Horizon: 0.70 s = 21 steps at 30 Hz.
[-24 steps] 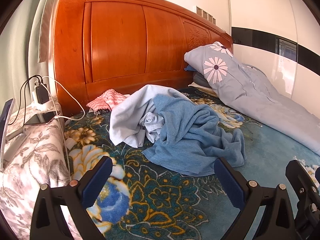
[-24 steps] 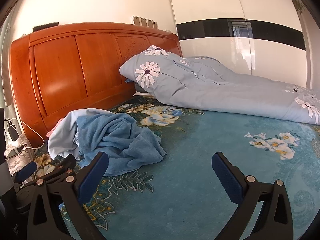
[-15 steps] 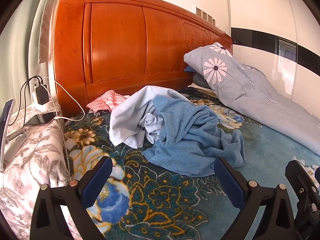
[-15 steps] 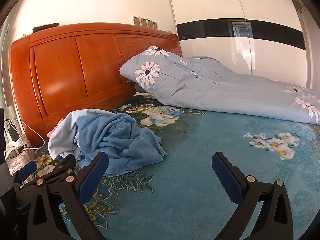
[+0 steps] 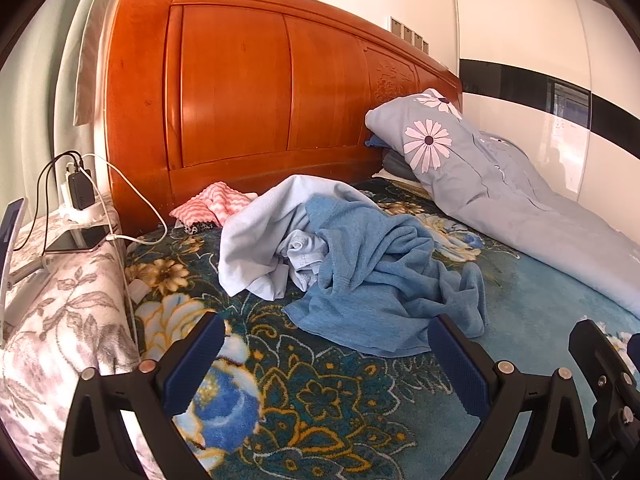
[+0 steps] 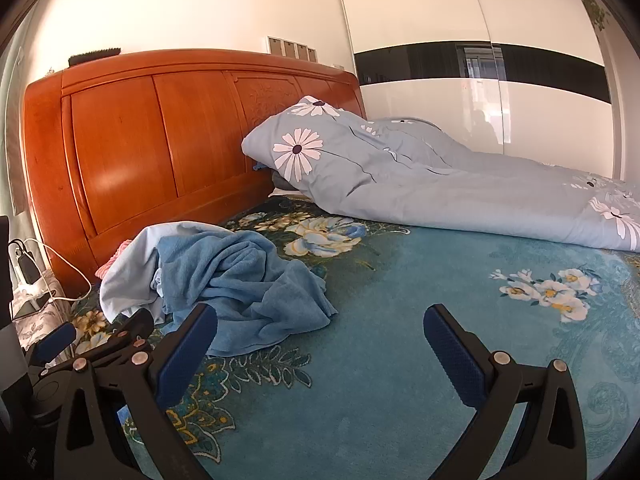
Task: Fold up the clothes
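Note:
A crumpled blue garment point(image 5: 380, 276) lies on the floral bed cover point(image 5: 320, 400), partly over a pale blue-white garment point(image 5: 264, 236). A pink striped cloth point(image 5: 212, 204) lies behind them near the headboard. My left gripper point(image 5: 326, 364) is open and empty, just short of the blue garment's near edge. In the right wrist view the blue garment point(image 6: 248, 280) and the pale garment point(image 6: 128, 272) lie to the left. My right gripper point(image 6: 320, 344) is open and empty above the bare bed cover point(image 6: 400, 360), with its left finger near the garment's edge.
A wooden headboard point(image 5: 260, 92) stands behind the pile. A grey flowered duvet point(image 6: 440, 188) lies along the far right of the bed. At left a side table point(image 5: 60, 288) holds a phone point(image 5: 76, 240) and charger cables point(image 5: 132, 196). A white wardrobe point(image 6: 500, 80) stands beyond.

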{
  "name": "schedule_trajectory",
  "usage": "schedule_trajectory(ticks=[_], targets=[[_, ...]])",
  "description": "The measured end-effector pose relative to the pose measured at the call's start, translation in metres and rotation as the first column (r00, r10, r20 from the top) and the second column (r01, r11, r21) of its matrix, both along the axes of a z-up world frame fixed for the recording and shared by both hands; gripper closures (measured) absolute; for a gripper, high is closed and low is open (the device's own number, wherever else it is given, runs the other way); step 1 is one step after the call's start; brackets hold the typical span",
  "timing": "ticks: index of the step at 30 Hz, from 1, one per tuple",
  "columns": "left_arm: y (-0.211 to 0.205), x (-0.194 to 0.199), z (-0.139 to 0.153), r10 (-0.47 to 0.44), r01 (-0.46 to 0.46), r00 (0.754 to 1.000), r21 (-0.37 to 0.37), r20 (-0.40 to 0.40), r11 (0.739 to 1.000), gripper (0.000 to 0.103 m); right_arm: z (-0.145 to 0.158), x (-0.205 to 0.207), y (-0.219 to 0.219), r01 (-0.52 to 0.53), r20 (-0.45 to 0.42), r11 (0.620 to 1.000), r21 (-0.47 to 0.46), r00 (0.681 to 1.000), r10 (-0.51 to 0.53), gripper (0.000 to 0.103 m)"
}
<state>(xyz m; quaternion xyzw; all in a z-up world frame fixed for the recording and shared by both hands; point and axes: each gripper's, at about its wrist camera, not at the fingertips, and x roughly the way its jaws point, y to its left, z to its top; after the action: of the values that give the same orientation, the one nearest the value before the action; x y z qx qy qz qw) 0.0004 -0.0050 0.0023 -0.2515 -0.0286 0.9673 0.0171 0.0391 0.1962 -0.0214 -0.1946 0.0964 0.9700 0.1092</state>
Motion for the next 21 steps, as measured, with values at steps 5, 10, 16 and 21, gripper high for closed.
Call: schedule_trajectory(ticks=[5,10,16,21], targets=[[0.0009,0.0005,0.0007,0.000,0.000,1.000,-0.007,-0.010,1.000,0.000,0.0013,-0.0006,-0.0013,0.003,-0.001,1.000,0.003,1.000,-0.003,0.000],[0.0018,0.0006,0.0012,-0.004,0.004,1.000,-0.004,-0.013,1.000,0.000,0.0016,0.0000,-0.0011,0.008,-0.003,1.000,0.000,1.000,-0.008,0.000],[0.0032,0.0022,0.0032,-0.003,0.003,1.000,-0.017,-0.031,1.000,0.000,0.0021,0.0017,0.0001,0.009,-0.010,1.000,-0.004,1.000,-0.009,0.000],[0.0029,0.0028,0.0042,0.007,-0.008,0.999,-0.020,-0.034,1.000,0.000,0.0029,0.0013,0.0003,0.006,-0.010,1.000,-0.008,1.000,-0.007,0.000]])
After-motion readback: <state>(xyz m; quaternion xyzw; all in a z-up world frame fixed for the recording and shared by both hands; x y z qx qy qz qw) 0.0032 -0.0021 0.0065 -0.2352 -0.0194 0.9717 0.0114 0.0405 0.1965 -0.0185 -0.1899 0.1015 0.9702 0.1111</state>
